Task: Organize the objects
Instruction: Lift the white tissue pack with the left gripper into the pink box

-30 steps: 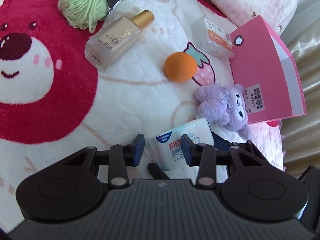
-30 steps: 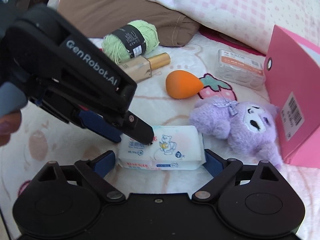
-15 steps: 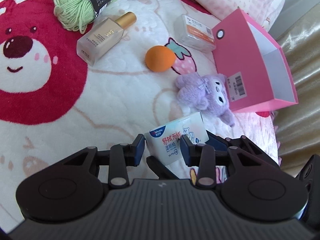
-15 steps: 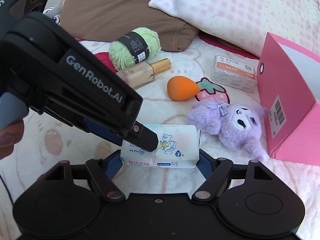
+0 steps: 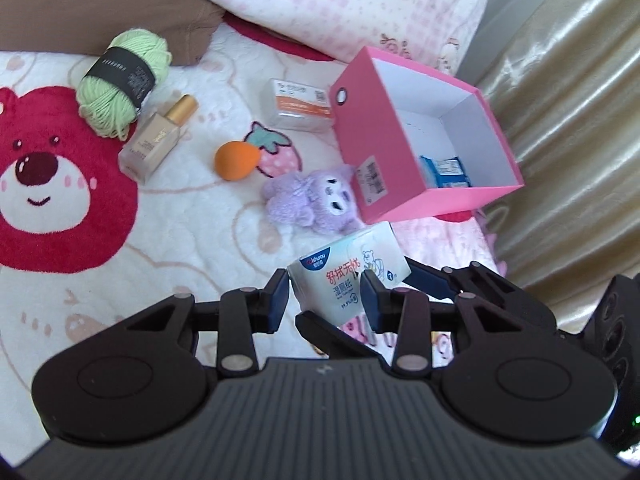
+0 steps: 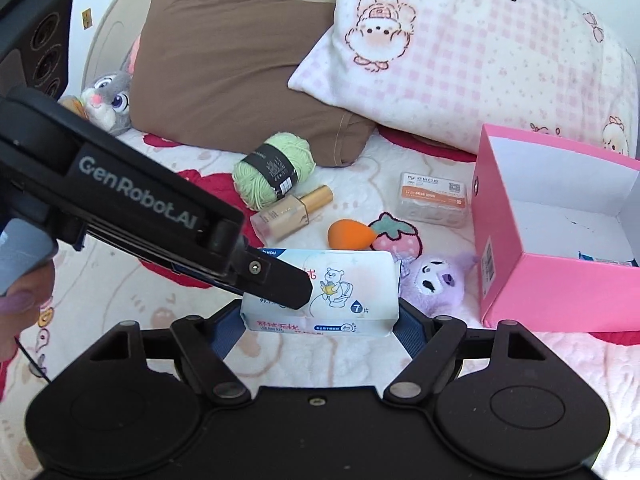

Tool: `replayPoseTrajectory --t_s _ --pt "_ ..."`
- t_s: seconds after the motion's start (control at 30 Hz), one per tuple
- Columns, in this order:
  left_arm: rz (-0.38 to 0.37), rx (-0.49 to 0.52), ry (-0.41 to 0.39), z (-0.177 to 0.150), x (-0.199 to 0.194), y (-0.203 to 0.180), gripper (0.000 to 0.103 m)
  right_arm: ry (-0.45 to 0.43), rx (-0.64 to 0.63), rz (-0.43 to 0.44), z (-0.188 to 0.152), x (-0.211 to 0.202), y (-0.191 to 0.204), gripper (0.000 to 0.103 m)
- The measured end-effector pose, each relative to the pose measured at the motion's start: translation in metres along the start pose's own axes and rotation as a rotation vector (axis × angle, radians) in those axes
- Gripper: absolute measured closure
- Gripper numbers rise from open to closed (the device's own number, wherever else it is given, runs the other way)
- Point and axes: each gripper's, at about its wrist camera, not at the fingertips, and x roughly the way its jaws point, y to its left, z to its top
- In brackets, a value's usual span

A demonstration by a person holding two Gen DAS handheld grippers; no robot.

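I have both tools on one thing: the wet-wipes pack (image 6: pixel 320 292). My right tool (image 6: pixel 320 316) is spread wide and clamps the pack by its two short ends, blue pads against each end; its jaws have just been closing a little onto it. My left tool (image 5: pixel 324 296) stands narrow and pinches the same pack across its thin side, one pad on each face (from the right wrist view I only see its upper finger lying over the printed top). The pack hangs clear of the bed blanket (image 5: pixel 180 240), just in front of the pink box (image 5: pixel 384 128) and near the purple plush (image 5: pixel 308 200).

Count on the blanket: one green yarn ball (image 5: pixel 120 76), one foundation bottle (image 5: pixel 156 140) with a gold cap lying just beside the yarn, one orange sponge (image 5: pixel 236 160), one clear plastic case (image 5: pixel 300 104) with an orange label touching the box's far corner, one purple plush leaning against the box wall. One pink box, open, with one blue packet (image 5: pixel 444 170) lying on its white floor. Two pillows at the head of the bed, one brown (image 6: pixel 232 68) and one pink-checked (image 6: pixel 460 60), and one grey rabbit toy (image 6: pixel 108 100) beside the brown one.
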Motion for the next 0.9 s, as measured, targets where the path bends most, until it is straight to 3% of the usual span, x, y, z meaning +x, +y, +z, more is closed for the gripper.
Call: replayPoseTrajectory --t_s 0.17,0.53,0.77,0.9 --pt "-0.056 0.058 0.006 0.020 -0.023 -0.028 0.066 -0.048 0.007 -0.001 0.021 -0.035 -0.011 0.021" --pt "-0.036 0.247 -0.015 0.076 -0.039 -0.129 0.066 -0.112 -0.032 -0.090 0.076 -0.095 -0.053 0.020" --pt "-0.047 0.242 -0.005 0.117 0.005 -0.167 0.066 -0.080 0.023 -0.116 0.103 -0.095 -0.115 0.020" --pt "-0.013 0.193 0.080 0.131 0.053 -0.178 0.065 -0.008 0.061 -0.100 0.105 -0.072 -0.152 0.020"
